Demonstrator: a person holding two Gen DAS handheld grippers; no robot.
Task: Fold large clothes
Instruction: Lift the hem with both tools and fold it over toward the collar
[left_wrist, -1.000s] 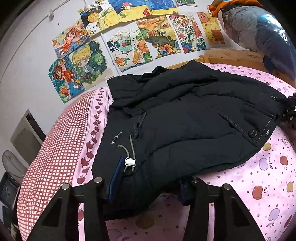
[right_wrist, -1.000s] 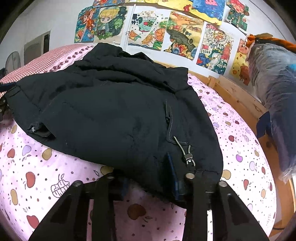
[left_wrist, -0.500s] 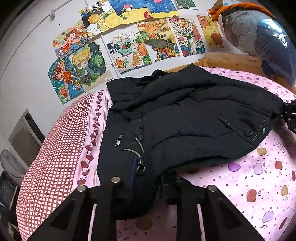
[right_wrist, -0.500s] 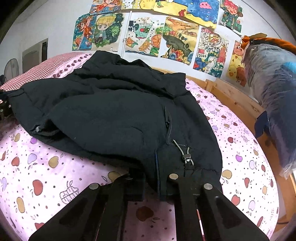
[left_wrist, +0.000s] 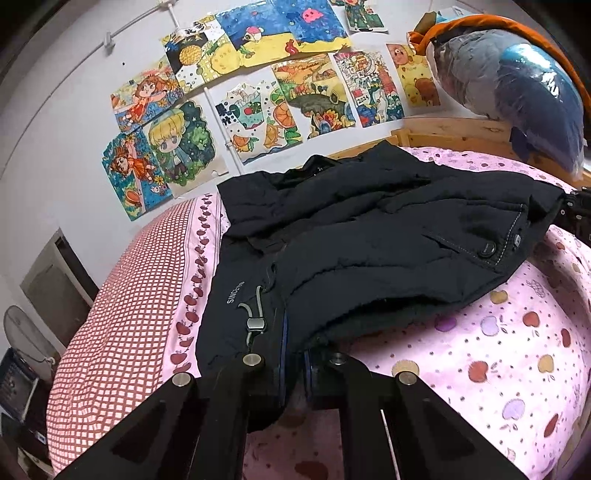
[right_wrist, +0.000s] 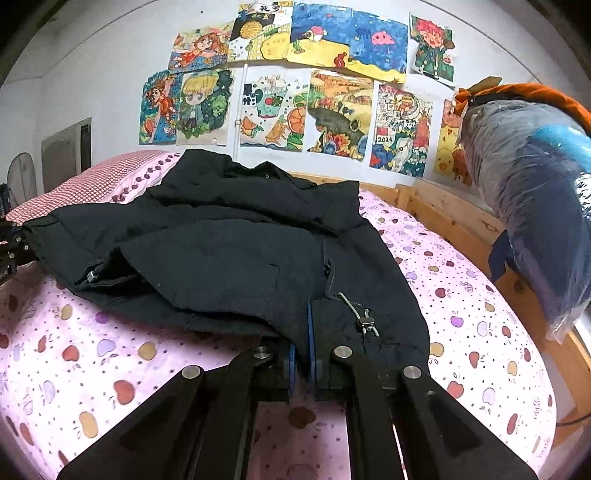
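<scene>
Black padded winter jacket lying on the pink apple-print bedsheet, its hem directly ahead of both tongs. A second ago each pair stood spread astride the hem; now the left tongs and right tongs have drawn together, each apparently pinching a hem corner beside a grey drawcord toggle. Both grips being set, the hem is ready to be lifted and folded towards the collar.
</scene>
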